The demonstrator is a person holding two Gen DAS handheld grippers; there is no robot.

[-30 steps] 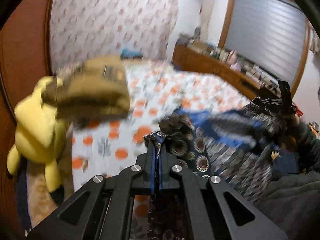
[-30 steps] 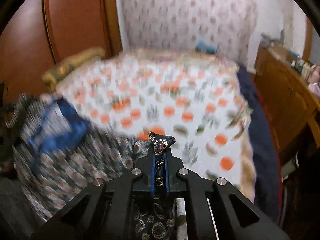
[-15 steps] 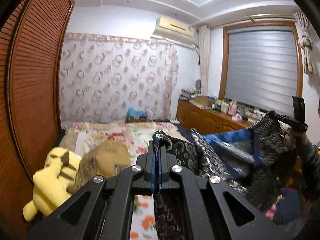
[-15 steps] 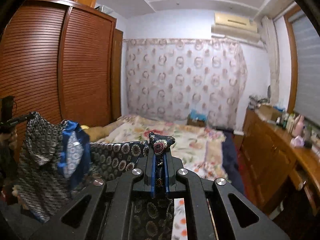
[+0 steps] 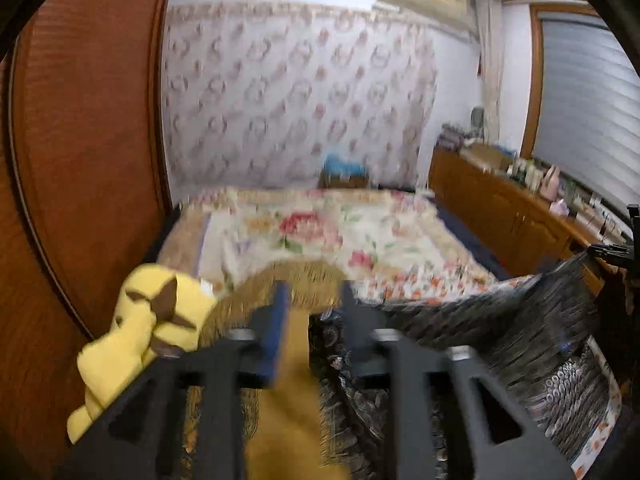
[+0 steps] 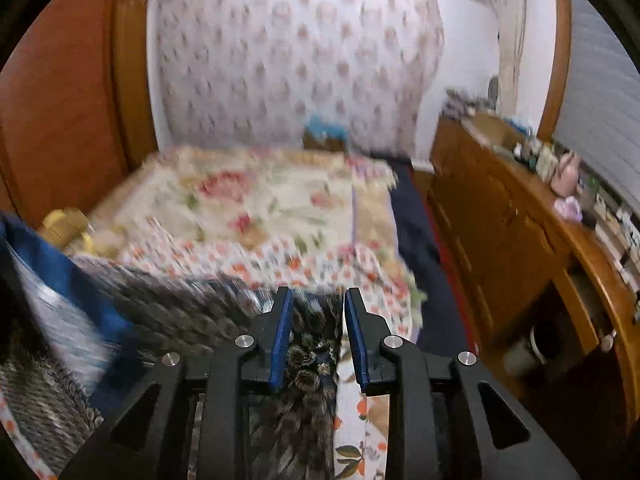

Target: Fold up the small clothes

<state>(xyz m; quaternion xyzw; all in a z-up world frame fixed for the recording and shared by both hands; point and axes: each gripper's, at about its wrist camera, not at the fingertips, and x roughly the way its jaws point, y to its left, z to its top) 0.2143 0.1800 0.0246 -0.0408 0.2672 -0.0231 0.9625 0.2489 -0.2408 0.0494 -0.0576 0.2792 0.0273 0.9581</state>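
A dark patterned garment (image 5: pixel 460 320) with a blue lining (image 6: pixel 68 276) is spread low over the bed, blurred by motion. My left gripper (image 5: pixel 312 324) is opening. Only the tan cushion shows through its gap, and the garment's edge hangs just right of the right finger (image 5: pixel 348 320). My right gripper (image 6: pixel 318 332) is also opening. A fold of the garment (image 6: pixel 312 344) lies between and below its blue pads (image 6: pixel 280 336), which do not press on it. From there the cloth runs left across the bed in the right wrist view.
A yellow plush toy (image 5: pixel 148 320) and a tan cushion (image 5: pixel 280 280) lie at the bed's left side by the wooden wardrobe (image 5: pixel 80 160). The floral quilt (image 5: pixel 320 232) covers the bed. A wooden sideboard (image 6: pixel 500 208) with bottles runs along the right.
Both grippers were shut on the garment's corners and held it up. Now both views tilt down toward the bed, both jaws stand apart, and the cloth has slipped out of the left pads.
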